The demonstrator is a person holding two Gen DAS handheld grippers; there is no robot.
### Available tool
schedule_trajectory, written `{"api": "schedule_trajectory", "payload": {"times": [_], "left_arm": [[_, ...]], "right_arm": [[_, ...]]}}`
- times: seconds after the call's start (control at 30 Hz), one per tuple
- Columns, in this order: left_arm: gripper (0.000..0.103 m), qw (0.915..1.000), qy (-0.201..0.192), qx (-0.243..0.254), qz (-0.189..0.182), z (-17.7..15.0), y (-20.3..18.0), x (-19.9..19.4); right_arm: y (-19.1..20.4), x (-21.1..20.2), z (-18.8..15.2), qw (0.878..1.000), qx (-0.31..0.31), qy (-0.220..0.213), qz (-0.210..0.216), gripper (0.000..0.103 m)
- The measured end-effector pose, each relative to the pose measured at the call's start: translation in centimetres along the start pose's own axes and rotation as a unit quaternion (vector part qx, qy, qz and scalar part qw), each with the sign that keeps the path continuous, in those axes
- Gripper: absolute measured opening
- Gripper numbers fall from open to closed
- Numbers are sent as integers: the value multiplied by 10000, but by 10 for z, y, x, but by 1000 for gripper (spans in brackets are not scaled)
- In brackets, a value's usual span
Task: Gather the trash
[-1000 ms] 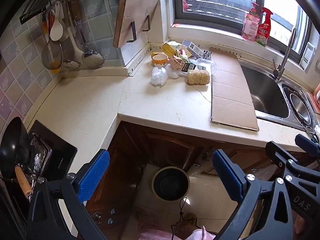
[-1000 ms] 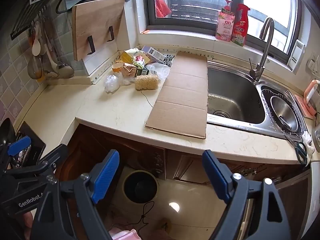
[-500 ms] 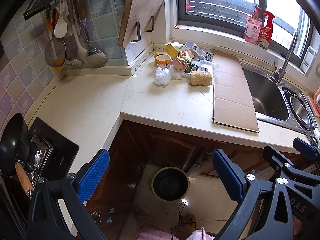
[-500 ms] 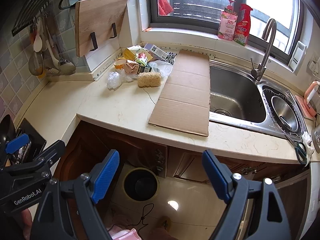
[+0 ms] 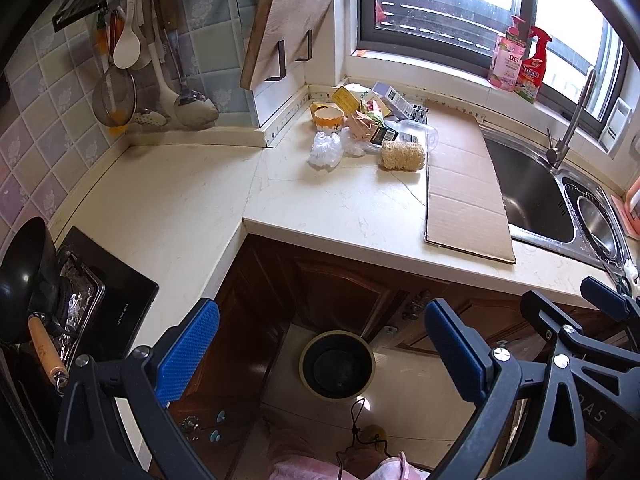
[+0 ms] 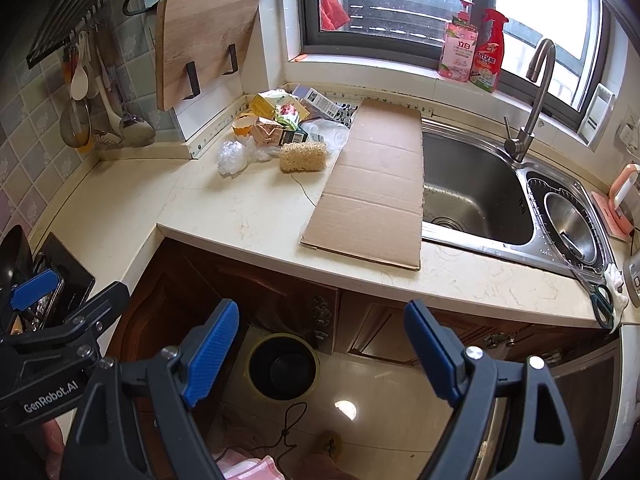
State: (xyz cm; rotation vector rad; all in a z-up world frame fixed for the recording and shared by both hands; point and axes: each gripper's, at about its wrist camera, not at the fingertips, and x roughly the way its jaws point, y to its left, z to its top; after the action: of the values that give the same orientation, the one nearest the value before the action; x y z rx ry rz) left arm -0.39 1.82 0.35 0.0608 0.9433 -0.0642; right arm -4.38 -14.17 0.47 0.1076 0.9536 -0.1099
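A: What sits around the trash?

B: The trash pile [image 5: 366, 126] lies in the back corner of the cream stone counter [image 5: 340, 208], under the window: a crumpled clear plastic bag [image 5: 325, 149], a rough, pale noodle block [image 5: 402, 156], an orange scalloped paper cup [image 5: 327, 115], printed cartons and wrappers. A flat brown cardboard sheet [image 5: 464, 184] lies just beside it, its far edge over the rim of the steel sink [image 6: 476, 196].

A: And the bin?

B: A round dark trash bin [image 5: 337, 364] stands on the glossy tiled floor, in front of the brown wooden cabinet doors [image 5: 340, 292], well apart from the pile.

A: Anything in the way?

B: The counter edge lies between both grippers and the pile. A wooden cutting board [image 6: 206, 42] hangs above it.

A: The grippers?

B: The left gripper [image 5: 320, 356] is spread wide and holds nothing, hanging above the floor and bin. The right gripper [image 6: 320, 350] is likewise wide apart and empty, blue ribbed pads [image 6: 210, 354] facing inward
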Motion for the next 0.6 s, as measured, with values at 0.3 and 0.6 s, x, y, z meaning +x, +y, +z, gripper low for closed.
{"api": "schedule_trajectory", "payload": {"times": [0.3, 0.6], "left_arm": [[102, 10000, -8, 3, 2, -1, 0, -1], [102, 10000, -9, -14, -6, -5, 3, -3]], "right_arm": [[-1, -1, -1, 10000, -1, 5, 2, 86], [3, -4, -4, 10000, -22, -16, -15, 86]]}}
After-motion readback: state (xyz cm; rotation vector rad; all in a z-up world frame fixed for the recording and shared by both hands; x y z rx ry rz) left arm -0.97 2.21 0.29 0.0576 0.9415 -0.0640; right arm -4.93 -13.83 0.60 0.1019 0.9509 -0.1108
